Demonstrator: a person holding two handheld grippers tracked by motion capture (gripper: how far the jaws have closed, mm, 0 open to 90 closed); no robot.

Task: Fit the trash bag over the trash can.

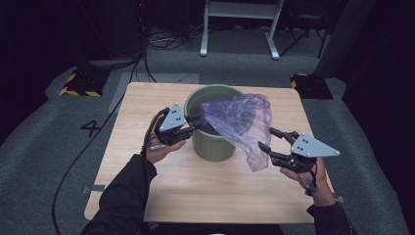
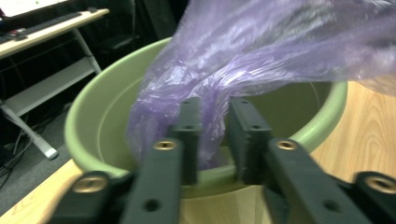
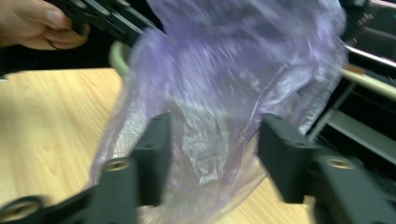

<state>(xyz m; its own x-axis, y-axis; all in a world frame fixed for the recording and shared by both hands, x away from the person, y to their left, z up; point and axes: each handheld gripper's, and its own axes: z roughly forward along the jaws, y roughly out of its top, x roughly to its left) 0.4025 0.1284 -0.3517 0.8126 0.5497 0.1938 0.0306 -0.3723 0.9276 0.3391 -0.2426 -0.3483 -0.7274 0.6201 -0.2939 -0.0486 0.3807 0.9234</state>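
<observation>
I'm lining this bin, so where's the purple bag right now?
In the high view the purple bag hangs over the right side of the green bin at the table's centre, pinched by the left claw at the rim, trailing between the open right claw.

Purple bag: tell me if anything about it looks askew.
Yes. The purple bag lies bunched over the green bin, one end trailing outside its right rim instead of lining it. The left gripper pinches one edge; the right gripper is open around the trailing end.
</observation>
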